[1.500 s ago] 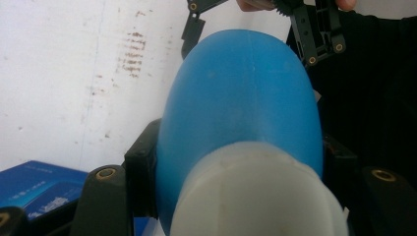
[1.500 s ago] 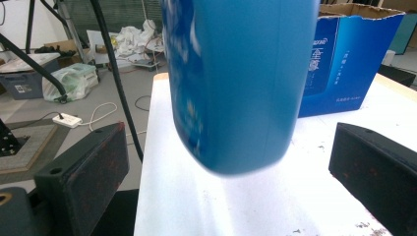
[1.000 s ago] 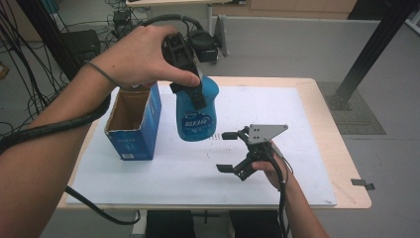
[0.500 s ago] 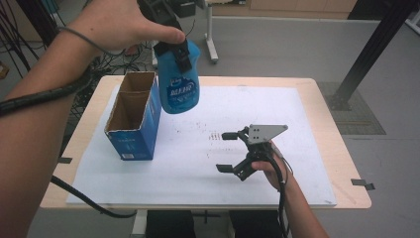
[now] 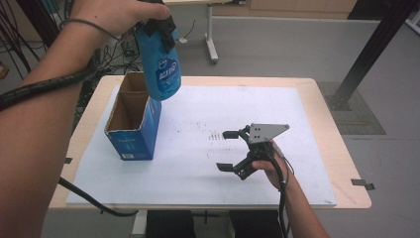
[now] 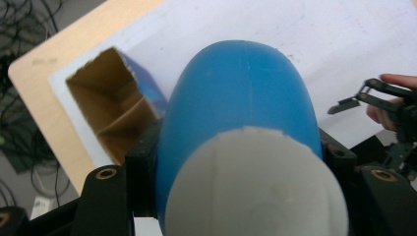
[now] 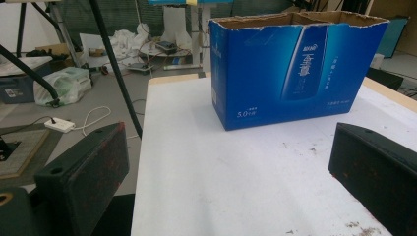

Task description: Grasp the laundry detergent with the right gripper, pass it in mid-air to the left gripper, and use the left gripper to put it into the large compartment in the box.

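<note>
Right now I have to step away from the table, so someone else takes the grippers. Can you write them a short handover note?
Left gripper: shut on the blue bottle, held in the air above the open blue box.
Right gripper: open, holding nothing, low over the white sheet.
Done: bottle gripped and lifted.
Left: probably lower the bottle into the box and let go; it is not inside yet.

Two black claws are seen, the right claw [image 5: 229, 150] topped by a grey three-cornered plate [image 5: 267, 132] with dark screw holes. A thick black cable [image 5: 44, 89] is draped along the bare left forearm [image 5: 34, 144].
</note>
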Available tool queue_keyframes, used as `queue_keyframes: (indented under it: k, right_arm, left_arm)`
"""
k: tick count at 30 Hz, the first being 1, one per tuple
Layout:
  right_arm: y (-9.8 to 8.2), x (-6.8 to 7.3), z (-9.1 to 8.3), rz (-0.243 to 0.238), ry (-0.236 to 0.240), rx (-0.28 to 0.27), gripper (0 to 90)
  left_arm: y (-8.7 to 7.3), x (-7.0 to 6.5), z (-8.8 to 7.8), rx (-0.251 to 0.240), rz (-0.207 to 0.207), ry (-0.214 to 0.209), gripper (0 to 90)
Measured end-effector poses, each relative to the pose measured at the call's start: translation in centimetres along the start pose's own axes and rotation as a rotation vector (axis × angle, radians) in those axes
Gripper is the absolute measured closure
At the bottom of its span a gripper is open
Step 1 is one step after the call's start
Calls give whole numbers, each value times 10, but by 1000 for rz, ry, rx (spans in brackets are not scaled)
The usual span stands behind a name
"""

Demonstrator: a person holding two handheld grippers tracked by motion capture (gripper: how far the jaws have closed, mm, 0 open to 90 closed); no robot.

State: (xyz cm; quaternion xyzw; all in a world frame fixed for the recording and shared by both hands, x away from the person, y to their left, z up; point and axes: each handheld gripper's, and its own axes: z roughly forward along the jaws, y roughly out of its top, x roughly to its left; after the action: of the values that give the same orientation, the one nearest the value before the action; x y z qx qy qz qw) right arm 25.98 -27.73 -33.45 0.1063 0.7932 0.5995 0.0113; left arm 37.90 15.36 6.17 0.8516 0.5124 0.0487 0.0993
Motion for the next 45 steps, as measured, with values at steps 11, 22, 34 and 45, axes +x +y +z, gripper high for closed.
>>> queue_keyframes:
  k: [11, 22, 34, 45]
  right_arm:
    - [5, 5, 1, -12, -7, -1, 20]
    - [3, 7, -6, -10, -25, -8, 20]
    - [2, 5, -3, -2, -17, -9, 20]
    - [0, 4, -3, 1, -15, -7, 21]
  left_arm:
    - [-1, 26, 10, 26, -205, 83, 374]
    - [-17, 58, 25, 19, -343, 110, 375]
    - [-22, 64, 36, 14, -391, 151, 374]
    - [-24, 69, 54, 34, -411, 160, 374]
